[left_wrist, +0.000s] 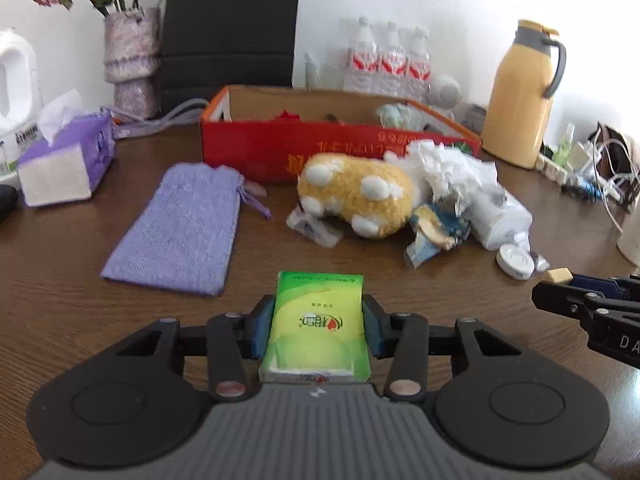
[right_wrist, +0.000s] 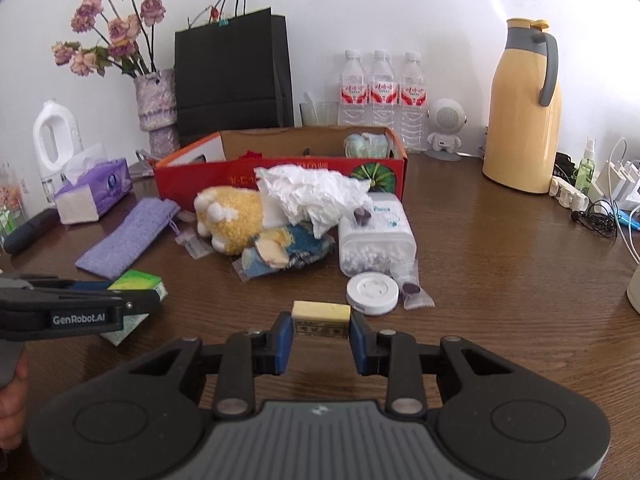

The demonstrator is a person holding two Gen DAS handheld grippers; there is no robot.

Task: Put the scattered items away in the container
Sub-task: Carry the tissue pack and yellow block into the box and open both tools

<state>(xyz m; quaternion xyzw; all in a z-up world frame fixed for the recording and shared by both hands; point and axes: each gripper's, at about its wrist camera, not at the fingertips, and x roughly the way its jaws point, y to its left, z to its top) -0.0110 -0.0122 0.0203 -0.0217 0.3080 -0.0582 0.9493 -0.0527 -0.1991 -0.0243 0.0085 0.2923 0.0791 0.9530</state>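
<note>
The left hand-held gripper [left_wrist: 318, 330] is clamped across the sides of the green tissue pack [left_wrist: 318, 328], low over the desk [left_wrist: 80, 280]. The pack looks light and soft and would likely crush, so a mid-length side grip suits. The right hand-held gripper [right_wrist: 321, 330] pinches a small stiff eraser [right_wrist: 321, 317]. The red box [left_wrist: 320, 148] lies straight ahead.

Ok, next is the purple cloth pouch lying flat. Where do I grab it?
Take the purple pouch at its drawstring neck, coming from above. It lies flat on the table, so its body offers little to pinch; the gathered neck bunches up, though the plush toy sits close.
</note>
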